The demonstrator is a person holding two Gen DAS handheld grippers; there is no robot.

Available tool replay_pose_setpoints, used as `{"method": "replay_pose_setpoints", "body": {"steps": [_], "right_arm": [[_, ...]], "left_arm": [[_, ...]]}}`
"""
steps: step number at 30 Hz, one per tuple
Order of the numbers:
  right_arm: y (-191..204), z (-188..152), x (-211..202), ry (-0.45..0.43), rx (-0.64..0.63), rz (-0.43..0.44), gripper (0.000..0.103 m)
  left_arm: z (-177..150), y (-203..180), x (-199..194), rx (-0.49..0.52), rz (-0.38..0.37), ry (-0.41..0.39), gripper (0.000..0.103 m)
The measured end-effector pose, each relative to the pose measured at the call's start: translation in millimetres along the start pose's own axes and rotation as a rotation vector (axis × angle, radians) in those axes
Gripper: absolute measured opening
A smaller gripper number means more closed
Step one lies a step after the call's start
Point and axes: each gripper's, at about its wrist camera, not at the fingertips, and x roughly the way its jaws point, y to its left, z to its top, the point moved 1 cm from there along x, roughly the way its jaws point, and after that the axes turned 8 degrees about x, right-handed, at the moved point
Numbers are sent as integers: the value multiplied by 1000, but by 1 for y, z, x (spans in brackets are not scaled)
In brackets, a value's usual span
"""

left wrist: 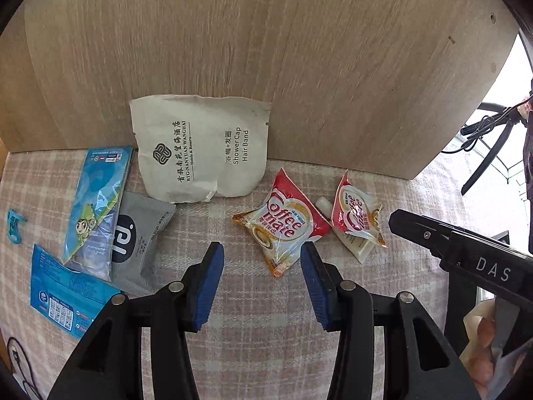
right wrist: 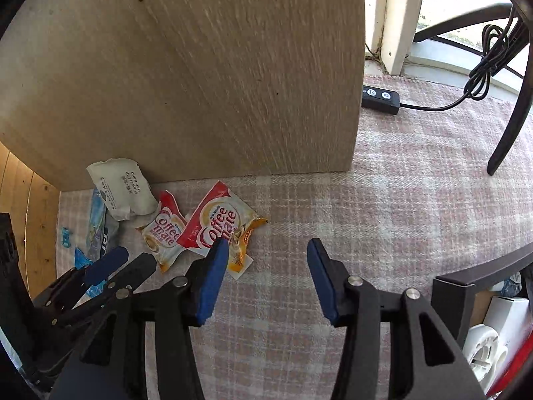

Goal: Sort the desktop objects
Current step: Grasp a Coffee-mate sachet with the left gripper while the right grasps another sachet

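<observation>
Both our claws, left claw point(left wrist: 261, 250) and right claw point(right wrist: 266, 246), hang spread and empty above the table point(right wrist: 399, 200). Just beyond, two overlapping Coffee-mate sachets point(left wrist: 283, 223) could slip or lift together; the shower cap packet point(left wrist: 200, 150) leans behind.
</observation>
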Motion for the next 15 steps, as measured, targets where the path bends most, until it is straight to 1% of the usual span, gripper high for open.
{"method": "replay_pose_setpoints", "body": {"steps": [3, 7, 9, 11, 13, 14, 15], "right_arm": [[-2, 3, 7, 12, 34, 28, 49], [1, 4, 13, 17, 38, 33, 46], [3, 4, 18, 28, 38, 35, 38], [5, 3, 23, 39, 32, 25, 33], [8, 3, 25, 24, 22, 12, 31], [10, 3, 25, 16, 16, 7, 28], [11, 2, 26, 16, 11, 6, 20]], "left_arm": [[2, 1, 8, -20, -8, 8, 45], [4, 0, 15, -25, -2, 4, 44], [5, -1, 17, -23, -1, -2, 43], [7, -4, 18, -15, 6, -9, 37], [8, -8, 20, 0, 16, -17, 27], [8, -10, 21, 5, 20, -20, 26], [9, -11, 22, 7, 22, -23, 21]]}}
